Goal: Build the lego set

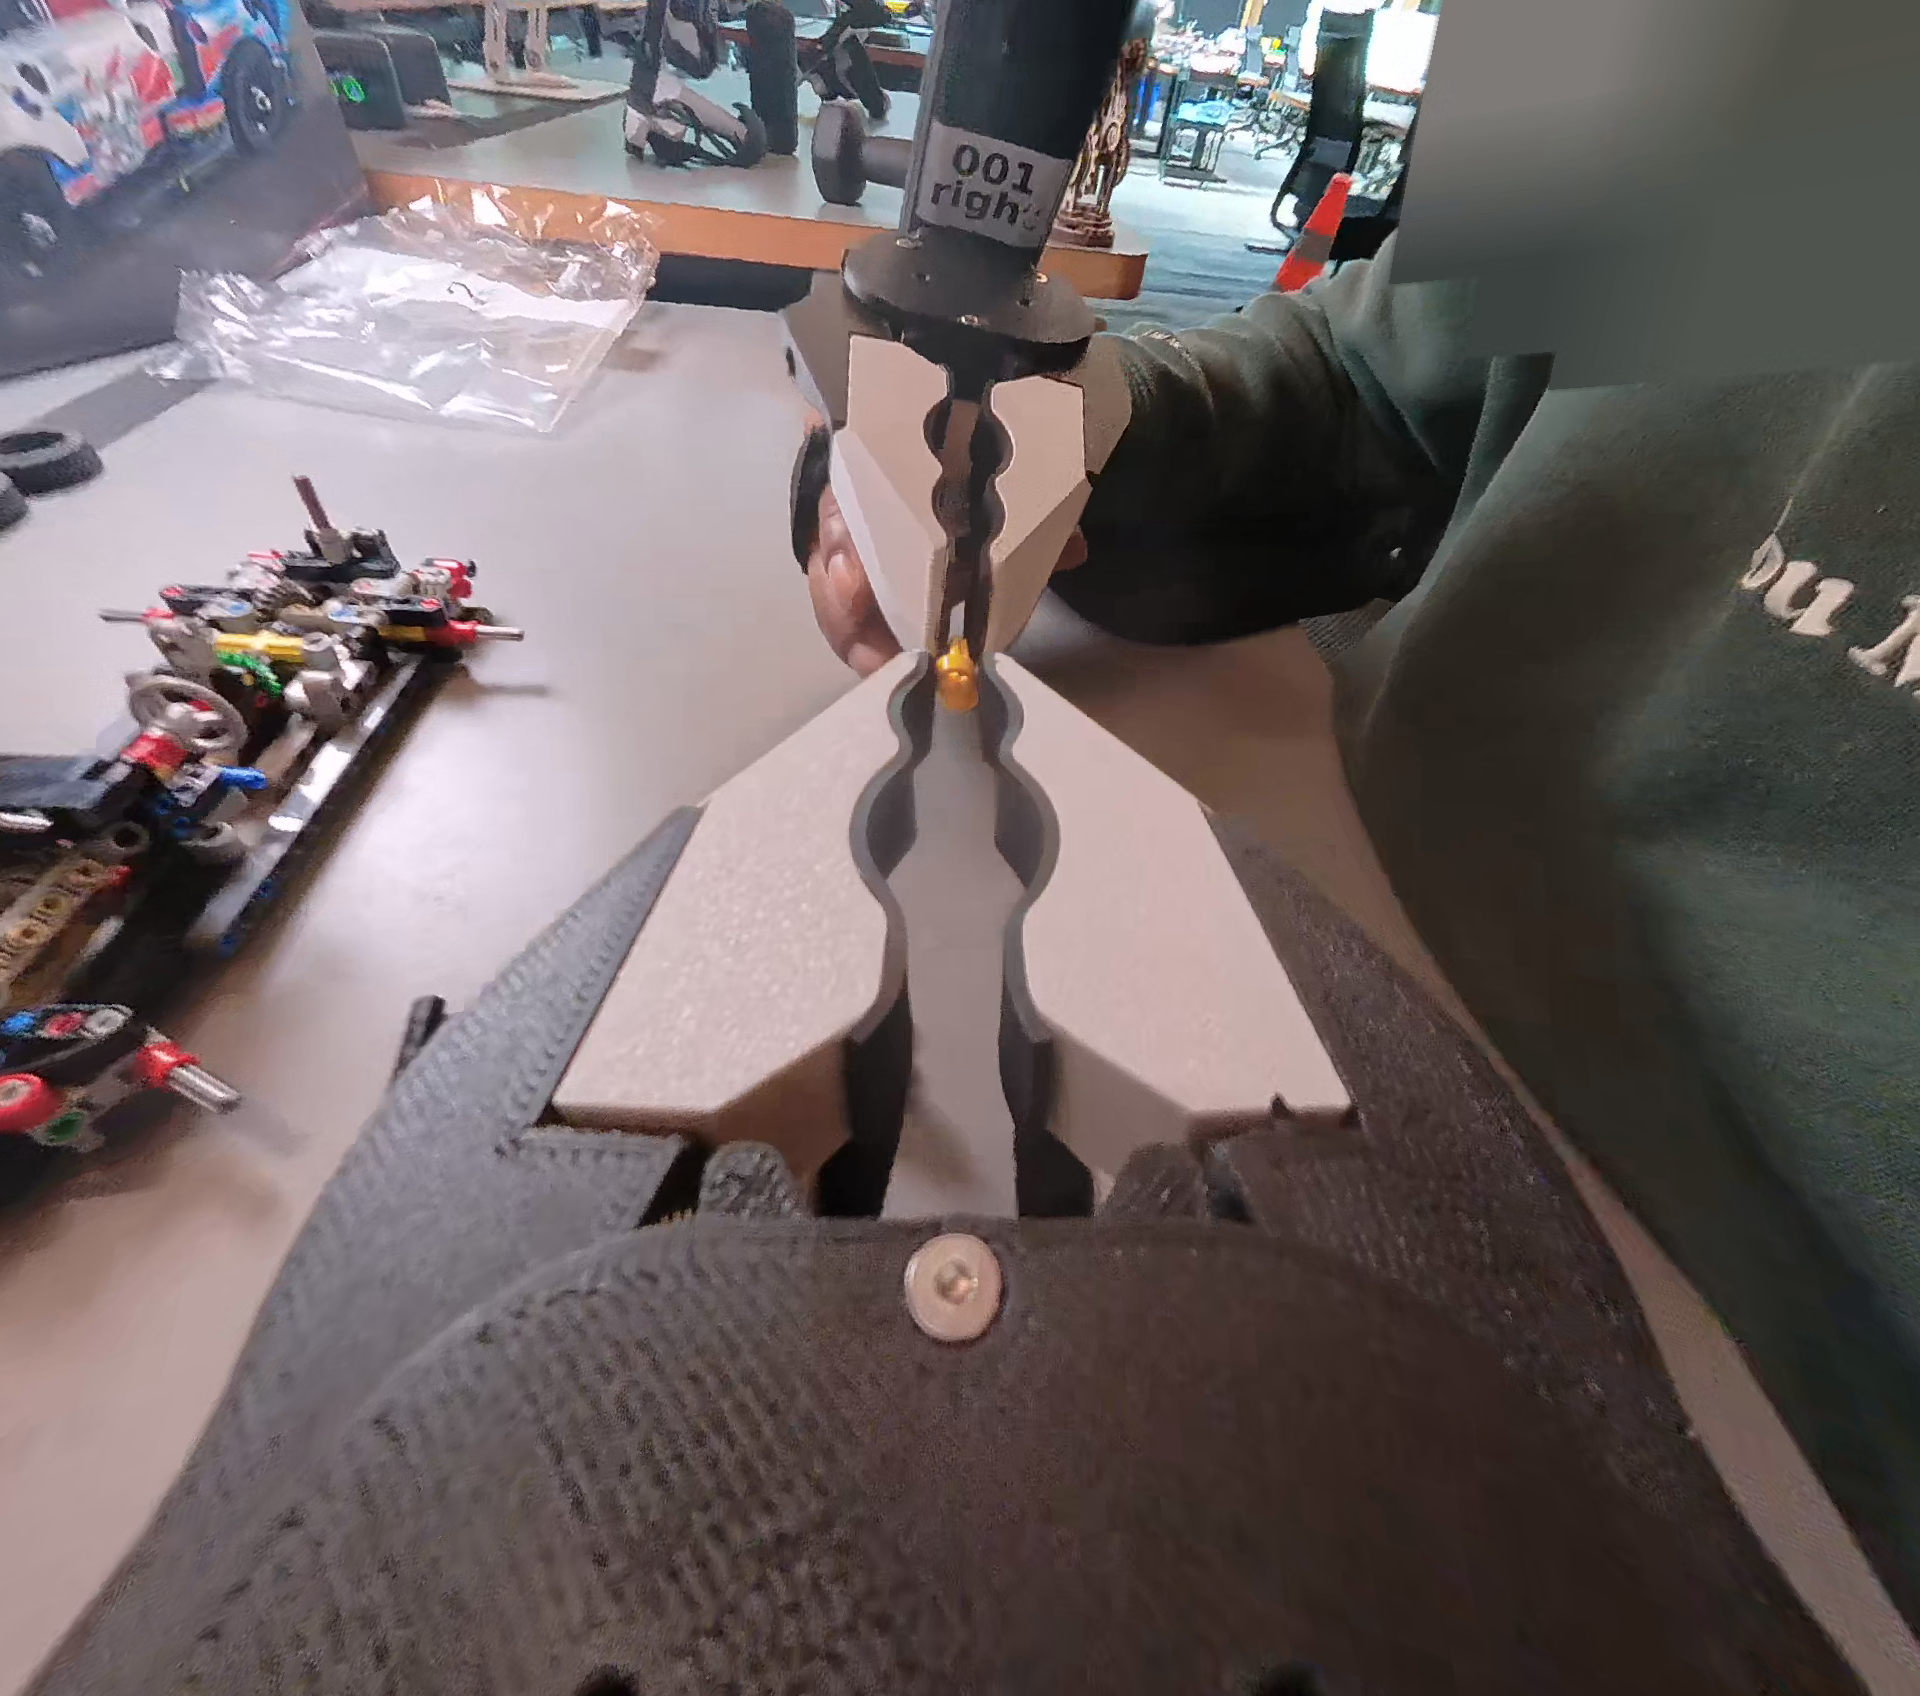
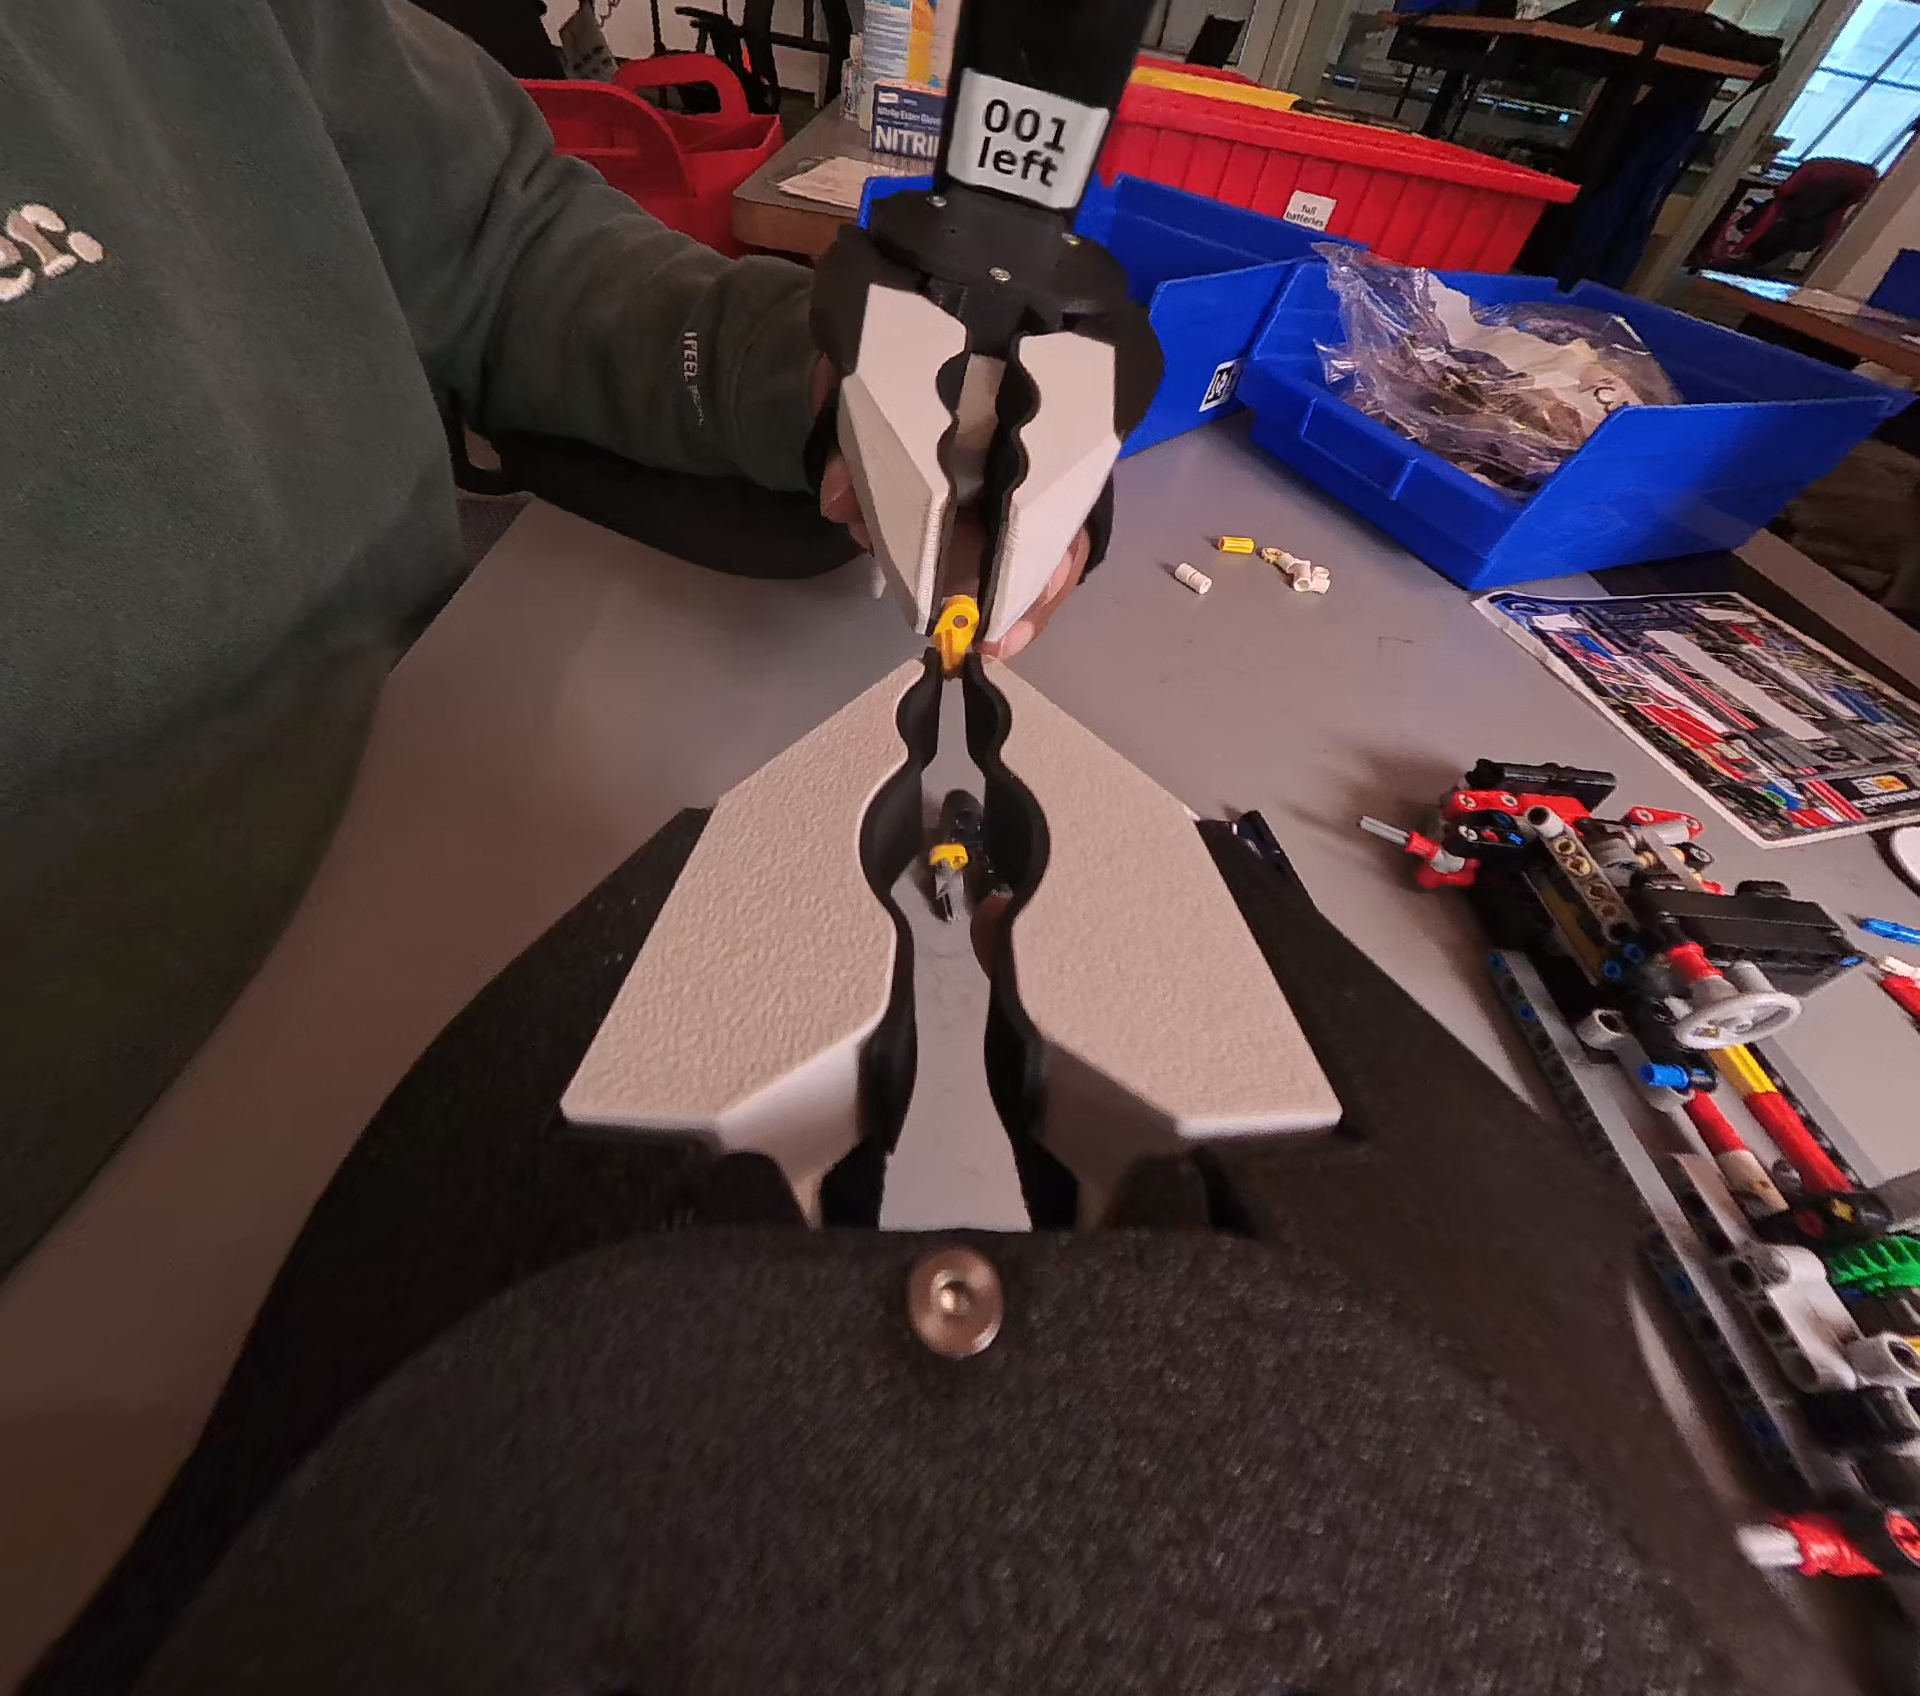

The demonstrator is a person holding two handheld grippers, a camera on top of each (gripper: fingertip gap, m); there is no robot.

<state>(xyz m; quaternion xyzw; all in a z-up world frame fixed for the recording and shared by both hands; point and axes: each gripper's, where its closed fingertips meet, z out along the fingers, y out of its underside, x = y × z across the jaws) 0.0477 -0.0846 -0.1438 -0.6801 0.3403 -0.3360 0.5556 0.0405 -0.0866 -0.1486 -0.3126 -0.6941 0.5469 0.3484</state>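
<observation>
A small yellow Lego piece [image 1: 954,682] is held in mid-air above the grey table [image 1: 644,607], pinched from both ends. My left gripper [image 1: 952,678] is shut on one end. My right gripper [image 2: 948,667] faces it tip to tip and is shut on the other end of the yellow piece [image 2: 954,623]. The right gripper also shows in the left wrist view [image 1: 961,636], and the left gripper in the right wrist view [image 2: 956,607]. The part-built Lego car chassis [image 1: 260,711] lies on the table, to the side [image 2: 1662,971]. A small yellow-and-black piece [image 2: 948,862] lies on the table below my right fingers.
A box with a car picture [image 1: 104,36], a clear plastic bag [image 1: 416,306] and black tyres [image 1: 47,462] lie at the far left. A blue bin [image 2: 1621,493] holding bags, several loose small pieces [image 2: 1268,566] and a printed sheet [image 2: 1714,711] lie to the right. A person's green sleeve [image 2: 582,358] is close. Only a small space, under 4 cm, lies between the two pairs of fingers.
</observation>
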